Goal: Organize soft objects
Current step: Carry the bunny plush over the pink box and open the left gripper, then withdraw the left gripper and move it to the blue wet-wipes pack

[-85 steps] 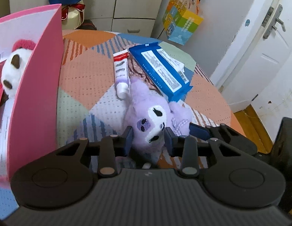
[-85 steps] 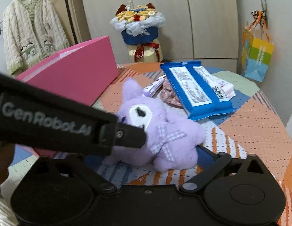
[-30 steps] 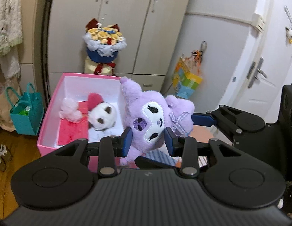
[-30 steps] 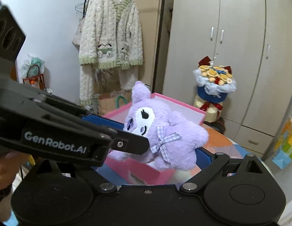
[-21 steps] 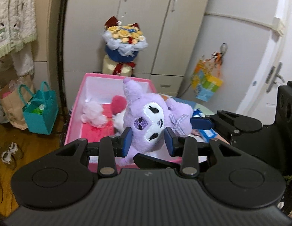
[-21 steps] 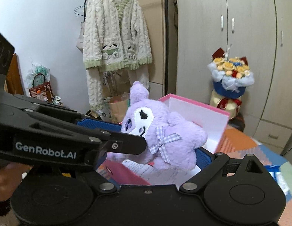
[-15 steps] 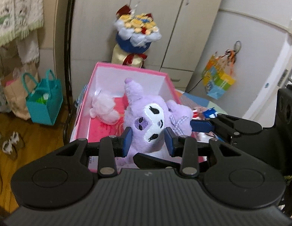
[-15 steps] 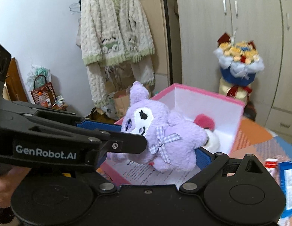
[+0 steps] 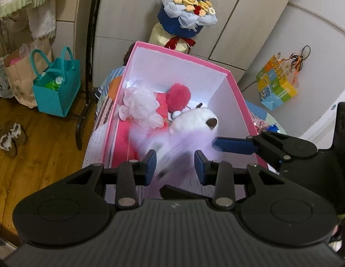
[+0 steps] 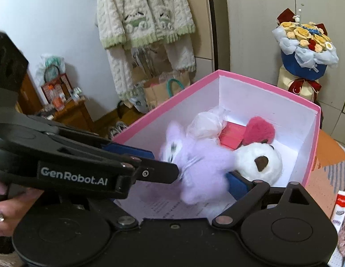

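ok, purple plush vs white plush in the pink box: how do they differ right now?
The purple plush is lilac and motion-blurred; the white plush is sharp, with a brown nose. The purple one sits between both grippers' blue pads; the white one lies untouched on the floor of the pink box. Both are furry soft toys within its walls.

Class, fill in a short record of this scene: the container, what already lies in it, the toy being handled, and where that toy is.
Container: pink box, open
Already inside: white plush toy, red pompom, white frilly bundle
Toy handled: purple plush toy, blurred
Its place: between the left gripper's pads, over the box's near end
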